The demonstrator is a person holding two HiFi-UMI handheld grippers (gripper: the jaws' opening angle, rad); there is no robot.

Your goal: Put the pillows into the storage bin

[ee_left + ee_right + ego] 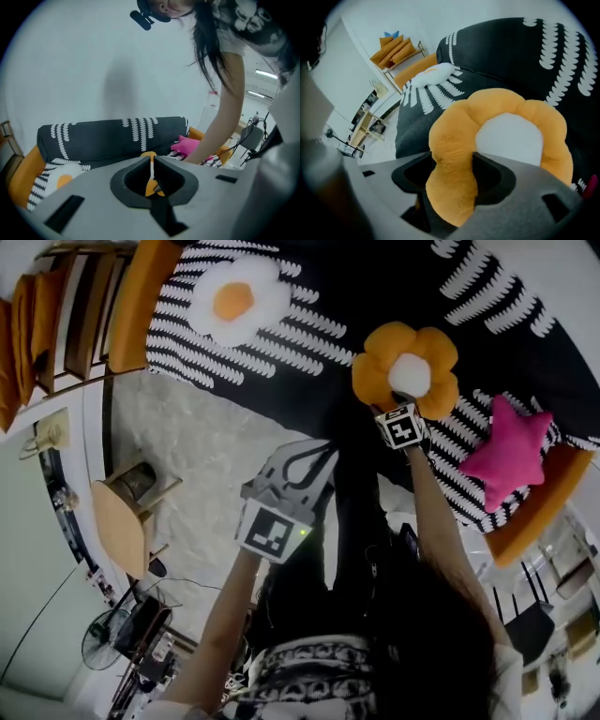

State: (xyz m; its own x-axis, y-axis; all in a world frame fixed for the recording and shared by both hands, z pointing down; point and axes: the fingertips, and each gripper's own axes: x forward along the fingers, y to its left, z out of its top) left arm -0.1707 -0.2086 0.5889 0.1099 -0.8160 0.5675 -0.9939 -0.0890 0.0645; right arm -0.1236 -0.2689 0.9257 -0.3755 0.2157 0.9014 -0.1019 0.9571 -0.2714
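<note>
An orange flower pillow (375, 367) with a white centre lies on the black-and-white patterned sofa (356, 296). My right gripper (398, 409) reaches down to its near edge. In the right gripper view one orange petal (454, 136) fills the gap between the wide-apart jaws of the right gripper (452, 159), which stands open. A white flower pillow (239, 301) lies at the sofa's left end and a pink star pillow (511, 454) at its right end. My left gripper (314, 454) hangs in front of the sofa, shut and empty (151, 161). No storage bin is in view.
A shelf with orange cushions (23, 343) stands left of the sofa. A small wooden table (127, 517) and a fan (103, 638) stand on the pale floor at the left. The sofa has orange armrests (141, 296). The person's arm (225, 117) crosses the left gripper view.
</note>
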